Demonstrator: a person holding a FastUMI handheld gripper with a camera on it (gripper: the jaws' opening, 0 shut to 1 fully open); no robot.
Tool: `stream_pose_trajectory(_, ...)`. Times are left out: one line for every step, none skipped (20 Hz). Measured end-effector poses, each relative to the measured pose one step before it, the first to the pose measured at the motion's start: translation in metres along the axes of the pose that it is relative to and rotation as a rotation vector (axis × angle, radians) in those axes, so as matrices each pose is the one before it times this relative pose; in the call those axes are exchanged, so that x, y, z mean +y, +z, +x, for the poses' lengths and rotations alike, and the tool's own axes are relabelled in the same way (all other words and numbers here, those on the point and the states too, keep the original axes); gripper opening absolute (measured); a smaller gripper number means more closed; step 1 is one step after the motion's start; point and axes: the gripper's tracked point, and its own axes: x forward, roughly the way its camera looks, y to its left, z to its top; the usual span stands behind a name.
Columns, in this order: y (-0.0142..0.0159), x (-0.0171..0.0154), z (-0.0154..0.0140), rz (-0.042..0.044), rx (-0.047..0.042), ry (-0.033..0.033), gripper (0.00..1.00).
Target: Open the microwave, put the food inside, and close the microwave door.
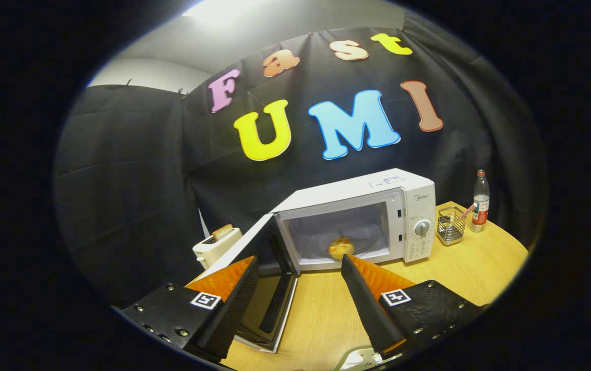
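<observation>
From my remote seat, I see the gripper (299,268) held above a wooden table (481,268), its two fingers spread wide apart and holding nothing. Beyond them stands a white microwave (378,206) with its door (254,257) swung open to the left, the door's lower edge reaching down between the fingers and close beside the left one. The food (341,248), a pale, roundish piece, rests on the turntable inside the microwave's cavity, just ahead of the right fingertip and well clear of both fingers. To the left of the open door, farther back, a white toaster (215,247) holds a slice of bread (222,232). To the right of the microwave sit a wire basket (450,225) and, just beyond it, a clear bottle (480,201)
</observation>
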Motion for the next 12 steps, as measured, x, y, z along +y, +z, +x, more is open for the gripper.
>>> stream_pose_trajectory(-0.00068,0.01171,-0.0071,-0.01494,-0.00126,0.01881,0.97)
stream_pose_trajectory(-0.00201,0.01086,-0.00746,-0.01294,-0.00147,0.01879,0.97)
stream_pose_trajectory(-0.00026,0.01181,-0.00533,-0.01074,-0.00041,0.01981,0.97)
stream_pose_trajectory(-0.00119,0.01206,-0.00491,-0.00973,0.00055,0.01809,0.97)
stream_pose_trajectory(-0.00105,0.01224,-0.00358,-0.00803,0.00086,0.02006,0.97)
stream_pose_trajectory(-0.00311,0.01099,-0.00309,-0.00886,0.00116,0.02022,0.97)
stream_pose_trajectory(-0.00192,0.01225,-0.00142,-0.0064,0.00242,0.02066,0.97)
stream_pose_trajectory(-0.00248,0.01294,-0.00114,-0.00494,0.00415,0.02203,0.97)
stream_pose_trajectory(-0.00232,0.01249,-0.0002,-0.00454,0.00431,0.02373,0.97)
stream_pose_trajectory(-0.00262,0.01277,0.00016,-0.0044,0.00519,0.02181,0.97)
stream_pose_trajectory(-0.00318,0.0122,0.00155,-0.00629,0.00753,0.0238,0.97)
stream_pose_trajectory(-0.00322,0.01098,0.00187,-0.00561,0.00768,0.02292,0.97)
